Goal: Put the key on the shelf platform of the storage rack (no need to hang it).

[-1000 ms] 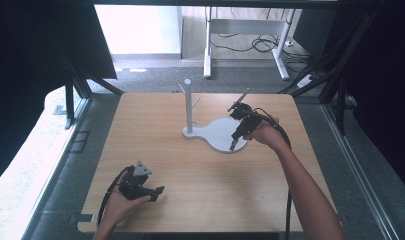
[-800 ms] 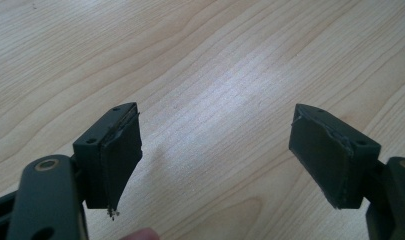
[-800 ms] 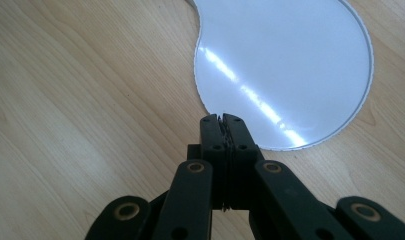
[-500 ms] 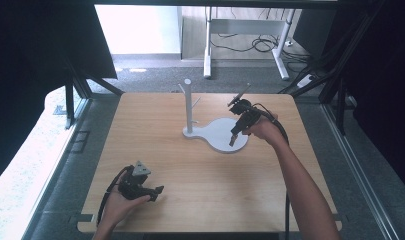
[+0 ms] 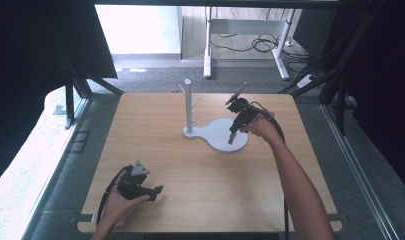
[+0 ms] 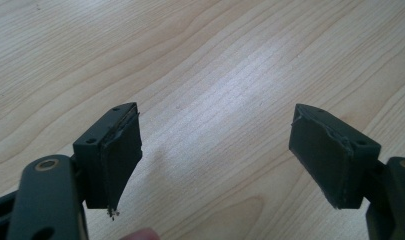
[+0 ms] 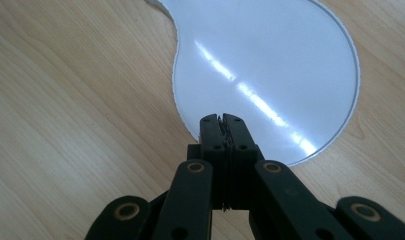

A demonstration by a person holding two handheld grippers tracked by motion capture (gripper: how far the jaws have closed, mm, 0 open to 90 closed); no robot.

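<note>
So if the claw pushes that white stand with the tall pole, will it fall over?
Probably not. The white stand has a wide flat base lying flush on the table, so it would likely slide. Its glossy surface looks slippery. A push high on the pole could tip it.

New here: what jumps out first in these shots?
The white stand, an upright pegged post on a flat rounded base, sits mid-table toward the far side. The right tongs, shut with nothing between them, hang over that base. The left tongs rest open near the table's front left.
</note>
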